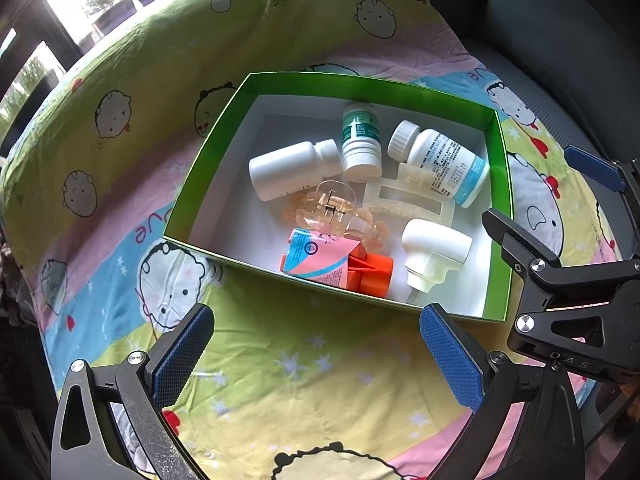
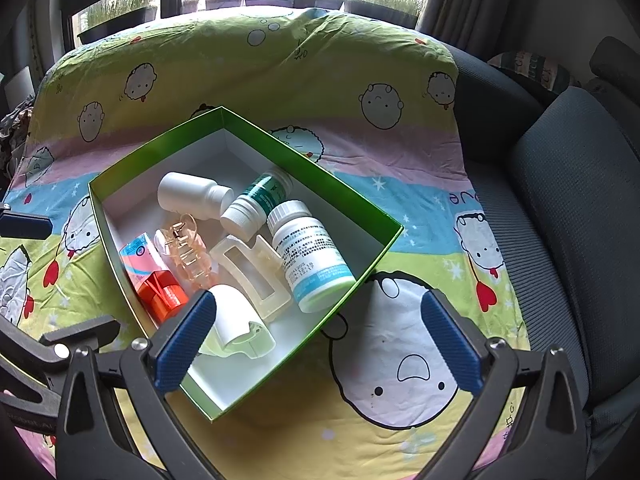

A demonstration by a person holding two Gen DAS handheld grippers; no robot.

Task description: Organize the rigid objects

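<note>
Box: a green-walled box (image 1: 498, 184) with a white floor lay on a cartoon-print sheet (image 1: 300, 380), centre of the left wrist view.
Plain bottle: a white unlabelled bottle (image 1: 290, 170) lay on its side in the upper left part of the box.
Green-label bottle: a bottle with a teal label (image 1: 360, 140) lay at the upper middle, its cap toward the bottom of the frame, just beside the plain bottle's cap.
Blue-band bottle: a larger labelled bottle (image 1: 444, 164) lay at the upper right of the box, partly over a cream rectangular clip (image 1: 408, 200).
Clear claw clip: a peach-tinted transparent hair claw (image 1: 332, 210) sat mid-box, below the plain bottle.
Pink tube: a pink-and-blue tube with an orange cap (image 1: 332, 266) lay against the lower wall.
White plug-in piece: a white capped item (image 1: 432, 254) lay at the lower right of the box.
Left gripper: the left gripper (image 1: 316, 356) hung below the box over the sheet, jaws spread wide, nothing between them.
Right gripper: the right gripper (image 2: 320, 340) was likewise wide open and empty; in its own view its left pad (image 2: 186, 340) overlapped the box's lower corner.
Seat: a dark grey seat (image 2: 580, 208) filled the right of the right wrist view.
</note>
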